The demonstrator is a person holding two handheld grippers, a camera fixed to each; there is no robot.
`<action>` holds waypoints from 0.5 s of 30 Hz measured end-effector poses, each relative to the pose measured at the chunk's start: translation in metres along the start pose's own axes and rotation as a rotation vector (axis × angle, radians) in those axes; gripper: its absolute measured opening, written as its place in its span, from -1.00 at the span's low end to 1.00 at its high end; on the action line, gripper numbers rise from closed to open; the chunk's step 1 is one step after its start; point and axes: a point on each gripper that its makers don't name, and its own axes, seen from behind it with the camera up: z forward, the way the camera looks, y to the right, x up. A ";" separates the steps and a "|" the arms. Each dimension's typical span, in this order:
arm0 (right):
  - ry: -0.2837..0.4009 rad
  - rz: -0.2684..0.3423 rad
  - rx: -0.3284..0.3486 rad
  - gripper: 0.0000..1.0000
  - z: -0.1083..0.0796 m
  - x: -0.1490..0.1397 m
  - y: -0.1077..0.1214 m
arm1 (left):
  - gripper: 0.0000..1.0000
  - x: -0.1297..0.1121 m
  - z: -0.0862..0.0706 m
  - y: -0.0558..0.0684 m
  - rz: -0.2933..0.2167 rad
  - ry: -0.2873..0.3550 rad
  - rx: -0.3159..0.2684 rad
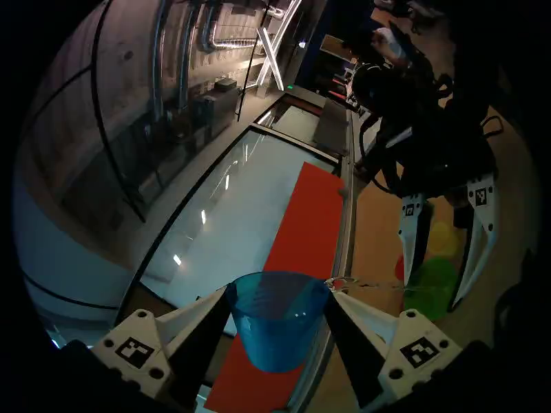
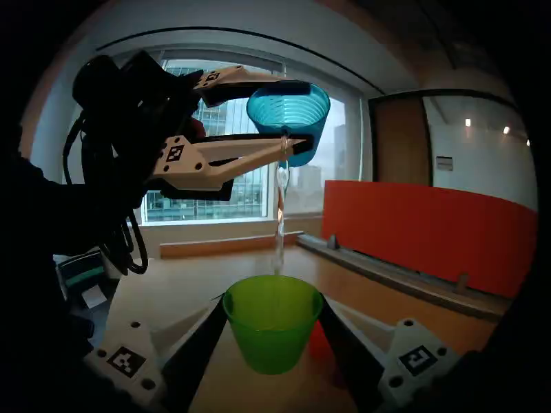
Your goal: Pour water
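Pouring from blue cup (image 2: 289, 110), clamped tilted in left gripper (image 2: 304, 115), straight above green cup (image 2: 273, 337) clamped in right gripper (image 2: 273, 306).

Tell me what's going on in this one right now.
A person is pouring water between two plastic cups, one in each handheld gripper. The left gripper holds the blue cup tipped up high. A thin stream of water falls from its rim into the green cup, which the right gripper grips upright over the wooden table. The pour is under way.
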 end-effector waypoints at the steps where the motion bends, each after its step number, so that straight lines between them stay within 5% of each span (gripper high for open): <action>1: 0.000 0.000 0.000 0.85 0.000 0.000 0.000 | 0.77 0.000 0.000 0.000 0.004 -0.001 0.000; 15: -0.001 -0.006 0.002 0.85 0.000 0.002 -0.001 | 0.77 0.003 0.001 -0.002 0.046 0.002 -0.002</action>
